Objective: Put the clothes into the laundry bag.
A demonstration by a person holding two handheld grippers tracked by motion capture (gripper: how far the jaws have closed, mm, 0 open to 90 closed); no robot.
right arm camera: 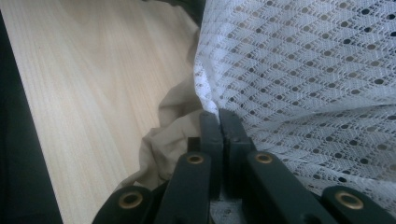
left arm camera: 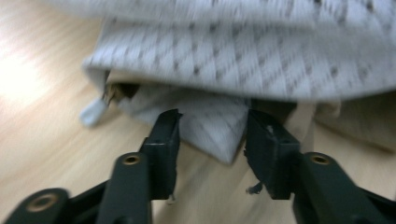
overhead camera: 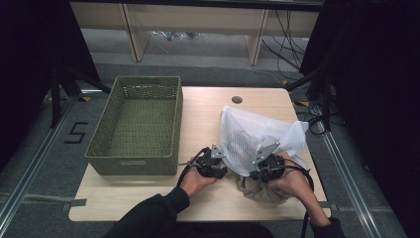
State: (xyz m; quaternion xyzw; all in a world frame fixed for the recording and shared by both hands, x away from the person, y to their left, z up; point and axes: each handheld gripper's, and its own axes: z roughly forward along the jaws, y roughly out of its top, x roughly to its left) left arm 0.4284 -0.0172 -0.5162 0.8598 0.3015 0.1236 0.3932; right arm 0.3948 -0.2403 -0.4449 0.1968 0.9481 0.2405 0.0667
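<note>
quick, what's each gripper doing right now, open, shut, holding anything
Left gripper: open, a corner of the white mesh bag between its jaws, not pinched.
Right gripper: shut on the mesh bag's edge, beige cloth beside it.

Beige cloth (overhead camera: 257,187) half-hidden under mesh bag (overhead camera: 257,136)

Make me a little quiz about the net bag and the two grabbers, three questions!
1. True or false: the right gripper is shut on the white mesh bag.
2. What colour is the basket on the table?
3. The left gripper is: A) open, with a corner of the bag between its jaws; B) shut on the basket.

Key: 1 true. 2 green. 3 A.
</note>
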